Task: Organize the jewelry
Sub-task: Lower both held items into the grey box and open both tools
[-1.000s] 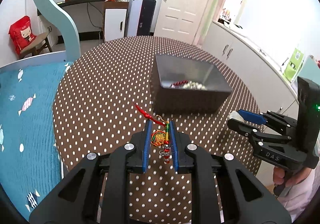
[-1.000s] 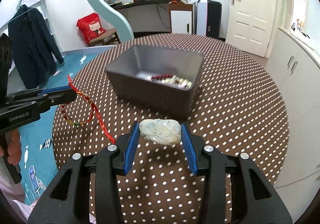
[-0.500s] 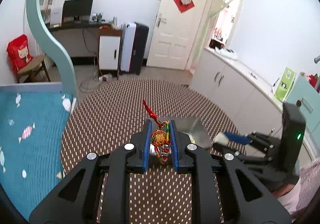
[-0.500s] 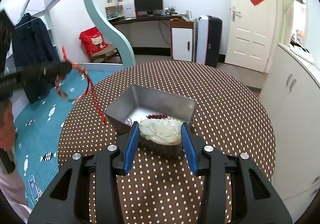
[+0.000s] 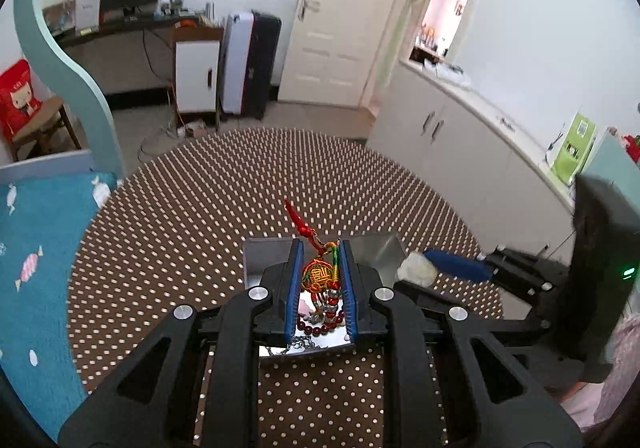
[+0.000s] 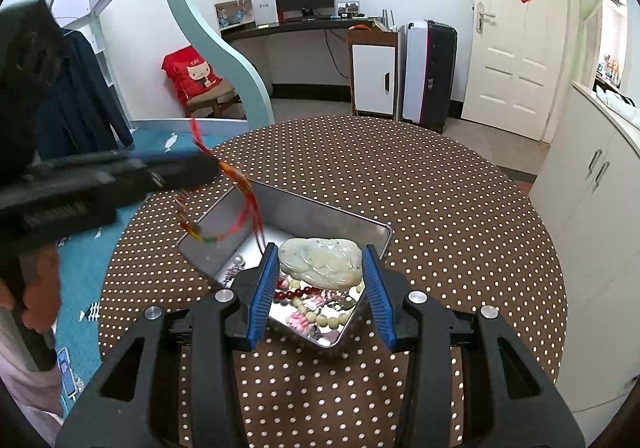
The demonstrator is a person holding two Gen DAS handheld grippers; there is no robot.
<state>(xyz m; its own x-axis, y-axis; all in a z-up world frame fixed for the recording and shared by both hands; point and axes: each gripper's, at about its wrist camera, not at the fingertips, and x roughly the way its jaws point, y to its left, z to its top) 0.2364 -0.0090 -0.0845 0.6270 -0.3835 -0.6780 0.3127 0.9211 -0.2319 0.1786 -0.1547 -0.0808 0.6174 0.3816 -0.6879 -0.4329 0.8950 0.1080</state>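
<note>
My left gripper (image 5: 319,280) is shut on a red knotted charm bracelet (image 5: 318,275) with coloured beads and holds it above the metal tray (image 5: 256,260). In the right wrist view the bracelet (image 6: 244,204) dangles blurred over the tray (image 6: 304,208). My right gripper (image 6: 320,268) is shut on a pale green jade pendant (image 6: 320,262), also over the tray; the pendant also shows in the left wrist view (image 5: 416,269). Several bead bracelets (image 6: 316,304) lie in the tray.
The tray stands on a round table with a brown polka-dot cloth (image 6: 440,208). A blue rug (image 5: 36,248) lies left of the table. White cabinets (image 5: 460,144) stand on the right. A person's hand (image 6: 36,300) holds the left gripper.
Both grippers rose from near the table and moved forward over the tray, each still holding its piece. The tray's inside with beads has come into view under both.
</note>
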